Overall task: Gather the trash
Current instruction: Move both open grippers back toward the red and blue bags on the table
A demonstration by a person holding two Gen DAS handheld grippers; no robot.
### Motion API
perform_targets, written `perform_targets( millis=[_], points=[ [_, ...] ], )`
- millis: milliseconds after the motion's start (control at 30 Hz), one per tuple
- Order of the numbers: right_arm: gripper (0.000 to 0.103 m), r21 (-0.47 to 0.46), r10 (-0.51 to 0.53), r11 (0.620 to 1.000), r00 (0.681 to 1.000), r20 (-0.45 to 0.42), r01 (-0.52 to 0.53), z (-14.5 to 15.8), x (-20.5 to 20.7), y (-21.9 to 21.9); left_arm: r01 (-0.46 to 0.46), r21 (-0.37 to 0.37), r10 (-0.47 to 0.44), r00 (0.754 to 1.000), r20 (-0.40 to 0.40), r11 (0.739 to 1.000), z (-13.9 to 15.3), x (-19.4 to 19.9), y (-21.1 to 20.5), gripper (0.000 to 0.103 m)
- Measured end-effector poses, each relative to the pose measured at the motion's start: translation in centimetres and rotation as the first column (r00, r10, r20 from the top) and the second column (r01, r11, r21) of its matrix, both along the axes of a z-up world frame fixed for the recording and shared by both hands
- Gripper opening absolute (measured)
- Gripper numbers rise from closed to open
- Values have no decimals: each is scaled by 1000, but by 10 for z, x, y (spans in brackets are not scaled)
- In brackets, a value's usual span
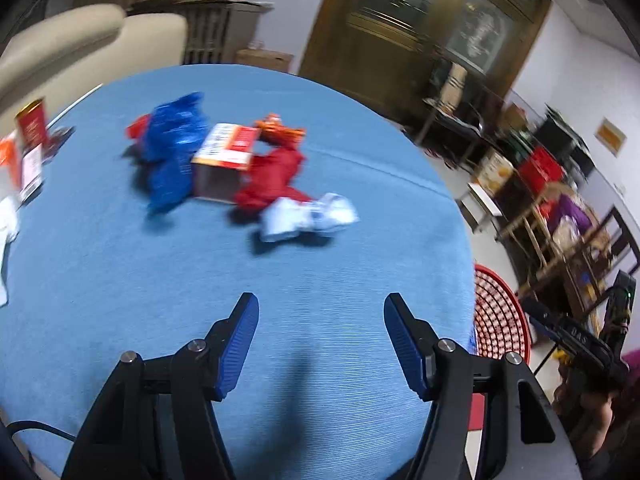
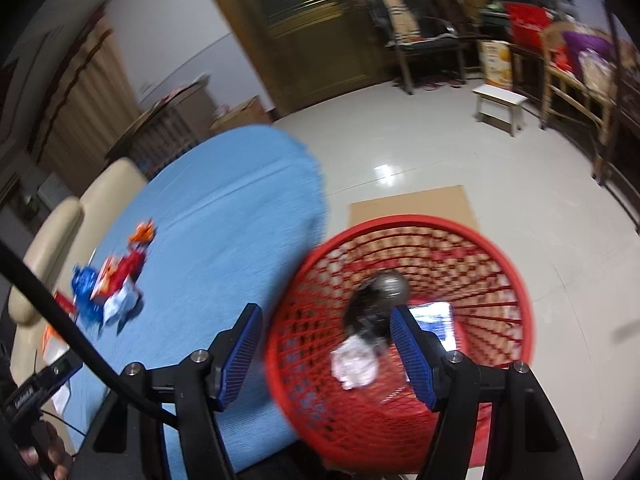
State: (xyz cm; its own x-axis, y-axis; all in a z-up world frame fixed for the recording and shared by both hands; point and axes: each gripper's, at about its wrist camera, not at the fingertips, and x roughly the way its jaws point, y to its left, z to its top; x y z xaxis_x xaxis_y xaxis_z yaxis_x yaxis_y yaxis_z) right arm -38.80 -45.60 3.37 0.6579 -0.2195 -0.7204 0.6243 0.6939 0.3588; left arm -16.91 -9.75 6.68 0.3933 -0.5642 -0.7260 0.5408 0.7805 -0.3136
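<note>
while the left gripper (image 1: 320, 344) hangs spread and empty above the blue table (image 1: 120, 280), the right gripper (image 2: 326, 346), jaws apart, hovers over the red basket (image 2: 516, 280) beside the table's edge; wrappers (image 1: 280, 176) and a carton (image 1: 224, 160) lie mid-table.

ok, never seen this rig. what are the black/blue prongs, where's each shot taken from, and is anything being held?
No robot here: a person holds a handheld gripper in each hand, with a fisheye camera on each looking forward along the jaws. The prongs are those jaws, black with blue pads.

The left wrist view shows the left gripper open and empty above a blue table. On the table lies a trash pile: blue wrapper, small carton, red wrapper, white wrapper.

The right wrist view shows the right gripper open over a red mesh basket on the floor beside the table. Crumpled white paper and a dark object are seen between the jaws, apparently not gripped.
</note>
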Motion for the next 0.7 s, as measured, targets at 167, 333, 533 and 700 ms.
perform_targets(
  millis=[167,333,533,700],
  points=[
    [70,-31,109,993,994,-24,-110,6,33,36,-72,-17,72,997,-8,997,-6,9,32,66],
    [70,-59,205,976,977,-51,-208,10,63,69,-124,-25,124,992,-16,992,-10,19,54,66],
    [70,-94,313,943,948,-63,-318,23,100,102,-165,-39,164,986,-20,986,-12,23,71,66],
    [70,-114,386,914,921,-60,-390,33,137,125,-189,-37,189,982,-7,981,-12,26,79,66]
  ],
)
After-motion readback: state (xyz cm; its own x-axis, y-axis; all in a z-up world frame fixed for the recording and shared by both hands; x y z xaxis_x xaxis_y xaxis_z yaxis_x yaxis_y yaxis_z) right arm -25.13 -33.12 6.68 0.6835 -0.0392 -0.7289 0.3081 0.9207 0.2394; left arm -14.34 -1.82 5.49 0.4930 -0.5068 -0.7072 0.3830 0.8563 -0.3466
